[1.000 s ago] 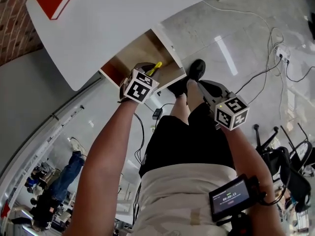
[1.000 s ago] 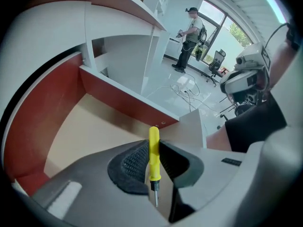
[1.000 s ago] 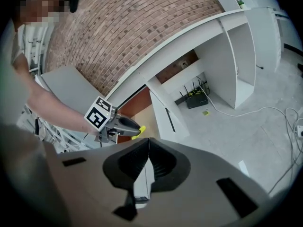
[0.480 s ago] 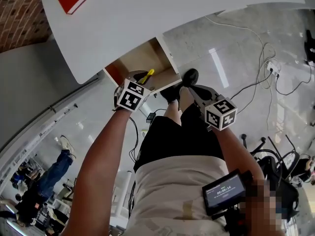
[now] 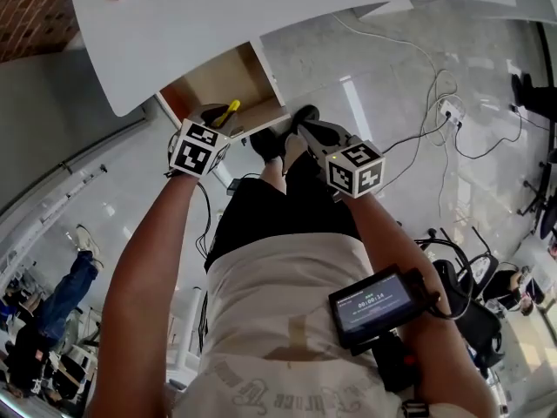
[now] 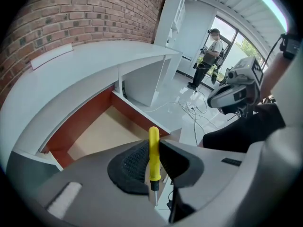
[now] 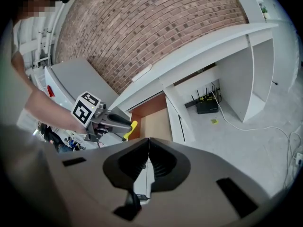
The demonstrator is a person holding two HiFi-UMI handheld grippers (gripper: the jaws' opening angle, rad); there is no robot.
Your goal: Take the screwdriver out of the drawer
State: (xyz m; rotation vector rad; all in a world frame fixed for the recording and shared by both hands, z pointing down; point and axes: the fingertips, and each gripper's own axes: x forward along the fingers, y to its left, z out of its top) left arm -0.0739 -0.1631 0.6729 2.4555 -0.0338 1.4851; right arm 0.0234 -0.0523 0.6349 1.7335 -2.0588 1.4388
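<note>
A yellow-handled screwdriver [image 6: 154, 151] stands upright between the jaws of my left gripper [image 6: 154, 145], which is shut on it, the metal tip pointing back toward the camera. From the head view the left gripper [image 5: 222, 117] holds the screwdriver [image 5: 228, 110] just over the front edge of the open wooden drawer [image 5: 218, 81]. Below it the drawer [image 6: 97, 131] shows a bare bottom. My right gripper [image 5: 301, 125] hovers to the right of the drawer front, its jaws shut with nothing between them [image 7: 148, 141]. It looks at the left gripper [image 7: 110, 119] and the drawer [image 7: 154, 122].
The drawer hangs under a curved white desk top [image 5: 305, 7] against a brick wall [image 7: 156, 27]. Cables and a power strip [image 5: 448, 110] lie on the shiny floor. A router [image 7: 207, 107] sits under the desk. A person [image 6: 211, 53] stands far off by a window.
Both grippers have risen, the left one carrying the screwdriver up from the drawer. In the head view the desk, drawer and grippers have shifted left and up.
</note>
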